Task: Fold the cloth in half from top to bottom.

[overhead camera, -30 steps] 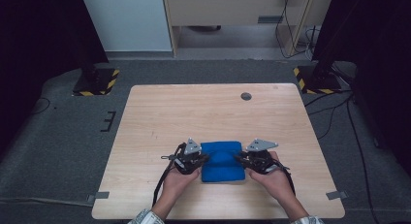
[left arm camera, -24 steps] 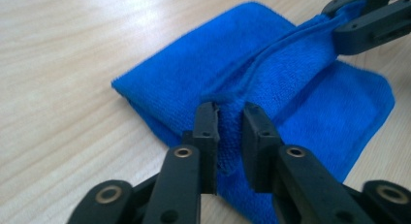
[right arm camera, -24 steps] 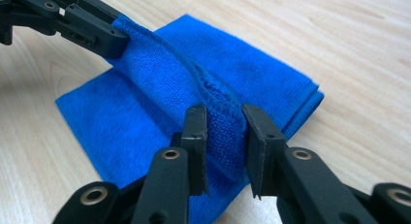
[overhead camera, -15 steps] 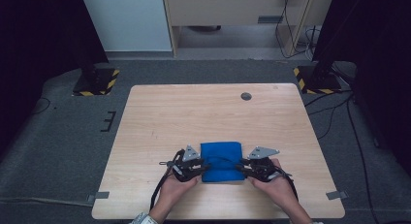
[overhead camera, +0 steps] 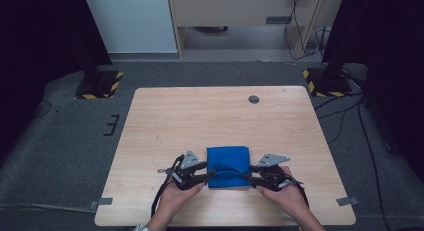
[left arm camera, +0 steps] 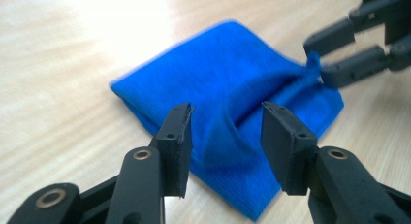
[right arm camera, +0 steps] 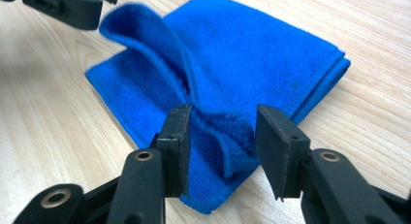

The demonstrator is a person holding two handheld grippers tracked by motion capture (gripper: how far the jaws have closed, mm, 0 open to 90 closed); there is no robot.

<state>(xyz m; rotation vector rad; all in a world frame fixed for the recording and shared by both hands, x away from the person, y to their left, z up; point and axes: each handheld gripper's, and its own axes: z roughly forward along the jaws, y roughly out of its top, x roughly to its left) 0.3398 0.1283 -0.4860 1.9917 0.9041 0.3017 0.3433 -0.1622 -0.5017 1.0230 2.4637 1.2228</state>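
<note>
At the near edge of the bench (overhead camera: 165,116), the left tongs (left arm camera: 225,136) and right tongs (right arm camera: 220,146) have just been opening; both stand spread, a raised ridge of the blue cloth (overhead camera: 228,166) loose between their pads. The folded cloth lies flat on the wood between both hands.

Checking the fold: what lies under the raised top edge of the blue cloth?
Under the lifted edge of the blue cloth, more folded blue layers show, resting on the wooden table. Whatever lies between the lower layers, or beneath the cloth, is covered.
</note>
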